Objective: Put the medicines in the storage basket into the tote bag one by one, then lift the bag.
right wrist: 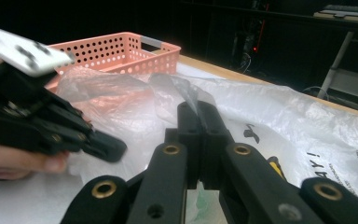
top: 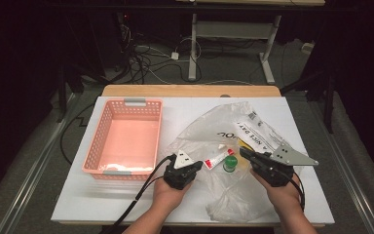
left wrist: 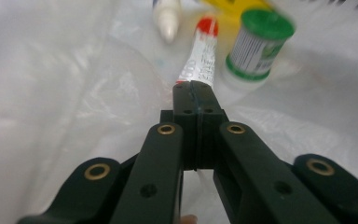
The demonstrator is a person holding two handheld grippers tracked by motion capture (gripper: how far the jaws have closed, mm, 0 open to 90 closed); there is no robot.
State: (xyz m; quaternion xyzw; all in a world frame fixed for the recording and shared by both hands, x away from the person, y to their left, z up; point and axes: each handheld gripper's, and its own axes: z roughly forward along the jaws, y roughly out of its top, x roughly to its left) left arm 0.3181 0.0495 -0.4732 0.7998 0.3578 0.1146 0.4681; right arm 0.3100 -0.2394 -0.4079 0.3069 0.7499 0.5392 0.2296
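On the white bench (top: 126, 204), right of centre: one clear plastic bag (top: 233, 190), crumpled, printed in black lettering, spread flat with its contents showing through.

Contents, inside the bag: one white tube with red cap (top: 216, 159), lying flat; one small jar with green lid (top: 230, 163), upright, just beside the tube; one yellow item (top: 244, 146), partly hidden, kind not readable; one small white nozzle-tipped item (left wrist: 167, 18).

Left tool (top: 193, 169): jaws pressed together, pinching the tail end of the tube, seemingly through the bag film. In the left gripper view the tube (left wrist: 200, 58) runs straight out from the closed tips, jar (left wrist: 257, 44) to its right.

Right tool (top: 247, 154): jaws pressed together on a raised fold of the bag (right wrist: 186, 93), at the bag's right side.

Left of the bag, well apart: one pink perforated basket (top: 97, 146), grey handles.
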